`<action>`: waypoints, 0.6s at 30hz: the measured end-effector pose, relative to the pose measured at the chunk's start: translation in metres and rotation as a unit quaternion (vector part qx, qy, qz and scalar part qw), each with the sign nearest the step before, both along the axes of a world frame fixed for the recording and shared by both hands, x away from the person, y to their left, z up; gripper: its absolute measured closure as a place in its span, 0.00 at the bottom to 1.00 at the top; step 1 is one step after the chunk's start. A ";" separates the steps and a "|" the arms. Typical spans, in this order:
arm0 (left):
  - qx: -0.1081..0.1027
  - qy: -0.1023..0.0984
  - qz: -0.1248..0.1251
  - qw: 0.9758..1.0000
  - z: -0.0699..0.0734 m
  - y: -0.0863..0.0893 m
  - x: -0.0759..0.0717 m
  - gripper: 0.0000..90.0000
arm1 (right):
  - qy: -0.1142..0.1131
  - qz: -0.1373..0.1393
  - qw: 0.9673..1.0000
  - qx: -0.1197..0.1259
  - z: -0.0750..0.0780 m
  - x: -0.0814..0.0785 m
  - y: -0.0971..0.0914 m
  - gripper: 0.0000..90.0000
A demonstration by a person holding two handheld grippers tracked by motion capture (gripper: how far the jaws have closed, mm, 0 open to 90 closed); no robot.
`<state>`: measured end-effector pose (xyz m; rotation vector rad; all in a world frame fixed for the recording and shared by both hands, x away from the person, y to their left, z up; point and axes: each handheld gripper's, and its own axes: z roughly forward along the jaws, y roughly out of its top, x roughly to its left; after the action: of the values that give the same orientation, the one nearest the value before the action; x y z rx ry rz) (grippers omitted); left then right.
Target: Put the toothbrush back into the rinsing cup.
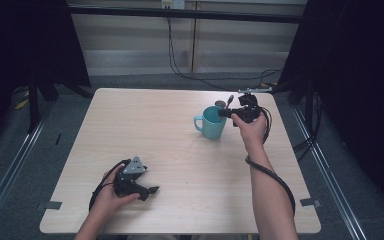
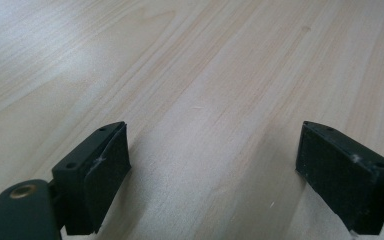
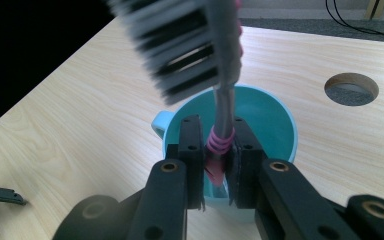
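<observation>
Right tool [image 3: 220, 155] around toothbrush [image 3: 225, 100], above cup [image 3: 275, 125].

A lab-like recording booth: black curtains [image 1: 25, 40] flank a bare wooden worktop [image 1: 180, 150], cables [image 1: 190, 75] trailing over grey floor [image 1: 10, 175].

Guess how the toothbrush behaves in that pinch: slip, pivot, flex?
The right tool grips the toothbrush on its ribbed pink section, so slipping looks unlikely. The head stands well above the pinch, so it may pivot if bumped. The thin grey neck probably flexes slightly; it is likely light. The cup sits just below.
</observation>
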<state>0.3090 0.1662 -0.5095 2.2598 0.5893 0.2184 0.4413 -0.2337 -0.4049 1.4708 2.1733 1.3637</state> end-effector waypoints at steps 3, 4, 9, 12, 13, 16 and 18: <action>-0.001 0.000 0.000 1.000 0.000 0.000 0.000 0.15 | -0.001 -0.003 1.000 0.000 -0.001 -0.001 0.000 0.87; 0.000 0.000 0.000 1.000 0.000 0.000 0.000 0.15 | 0.000 -0.003 1.000 0.001 -0.002 -0.001 -0.001 0.87; 0.000 -0.001 0.000 1.000 0.000 0.000 0.000 0.15 | -0.002 -0.005 1.000 0.003 -0.002 -0.002 -0.001 0.86; 0.000 0.000 0.000 1.000 0.000 0.000 0.000 0.15 | -0.001 -0.007 1.000 0.004 -0.002 -0.002 -0.002 0.86; 0.000 -0.001 -0.001 1.000 0.000 0.000 0.000 0.15 | -0.001 -0.007 1.000 0.005 -0.002 -0.002 -0.002 0.86; 0.000 0.000 0.000 1.000 0.000 0.000 0.000 0.15 | -0.002 -0.007 1.000 0.005 -0.001 -0.002 -0.002 0.84; 0.001 0.000 0.000 1.000 0.000 0.000 0.000 0.15 | -0.004 -0.008 1.000 0.006 -0.001 -0.003 -0.002 0.81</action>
<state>0.3091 0.1663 -0.5094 2.2607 0.5886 0.2195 0.4387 -0.2357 -0.4061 1.4819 2.1472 1.3766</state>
